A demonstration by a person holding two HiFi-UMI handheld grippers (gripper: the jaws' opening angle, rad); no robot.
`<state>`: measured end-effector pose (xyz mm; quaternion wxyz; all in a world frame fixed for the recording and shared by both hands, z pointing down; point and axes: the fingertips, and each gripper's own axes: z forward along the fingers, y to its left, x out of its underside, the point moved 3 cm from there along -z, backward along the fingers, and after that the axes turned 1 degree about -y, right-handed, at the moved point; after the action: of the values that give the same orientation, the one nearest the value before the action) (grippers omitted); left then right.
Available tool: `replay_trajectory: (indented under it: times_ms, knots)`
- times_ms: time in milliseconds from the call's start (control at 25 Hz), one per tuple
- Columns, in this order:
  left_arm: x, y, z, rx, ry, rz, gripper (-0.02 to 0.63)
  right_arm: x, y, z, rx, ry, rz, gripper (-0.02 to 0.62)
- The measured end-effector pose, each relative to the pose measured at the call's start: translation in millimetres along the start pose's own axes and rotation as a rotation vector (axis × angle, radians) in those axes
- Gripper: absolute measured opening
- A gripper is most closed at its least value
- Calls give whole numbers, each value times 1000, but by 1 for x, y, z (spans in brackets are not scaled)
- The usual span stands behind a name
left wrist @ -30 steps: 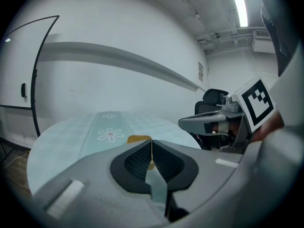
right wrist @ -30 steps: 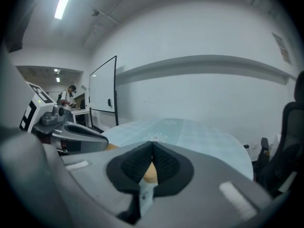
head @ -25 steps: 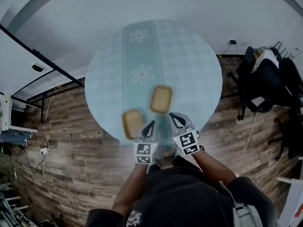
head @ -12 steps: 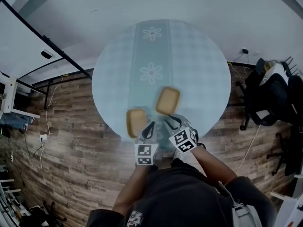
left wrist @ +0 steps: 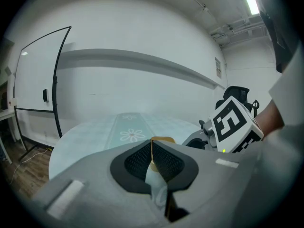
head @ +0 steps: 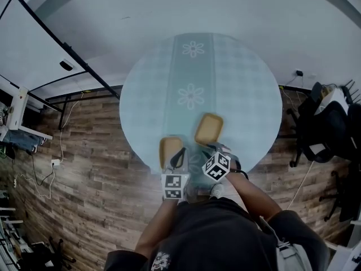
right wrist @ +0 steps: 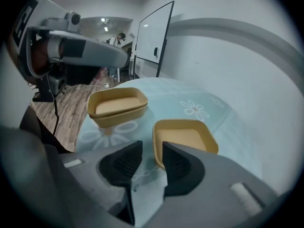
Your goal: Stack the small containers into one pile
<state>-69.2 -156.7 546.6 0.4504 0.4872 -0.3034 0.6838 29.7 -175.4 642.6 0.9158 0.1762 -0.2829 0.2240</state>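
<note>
Two yellow containers sit on the near part of the round table. The left one looks like two nested together in the right gripper view. The single container lies to its right. My left gripper is shut with nothing held, beside the left container; a yellow container shows just past its tips. My right gripper is low behind the single container. Its jaws are opening, a narrow gap with nothing between them.
The table's near edge runs just under both grippers, with wooden floor below. A whiteboard on a stand is at the left and black office chairs at the right. Flower prints mark the cloth's middle strip.
My right gripper has turned and closed in on the single container. The left gripper stays by the left container. The head view has shifted, so the table sits lower and further right.
</note>
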Motion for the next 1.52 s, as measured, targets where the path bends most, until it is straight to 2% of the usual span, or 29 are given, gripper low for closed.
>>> replay_trajectory:
  times_ms: [640,720,840,1160,1520]
  knots:
    - [1,30,0,-30,-6,-31,6,7,-6,37,-39,119,-72,127]
    - [1,33,0,-30,-5,-32,6,7,-6,38,-38,121,-73,109]
    - [3,34,-2,-27,-3,-35,6,5,-5,40,-36,120,-70,24]
    - [5,38,-1,-25,-2,-42,6,2,-7,42,-50,128,-61,18]
    - [7,32,-5,-4,-1,-29,6,0,-10,38,-29,108,-54,17]
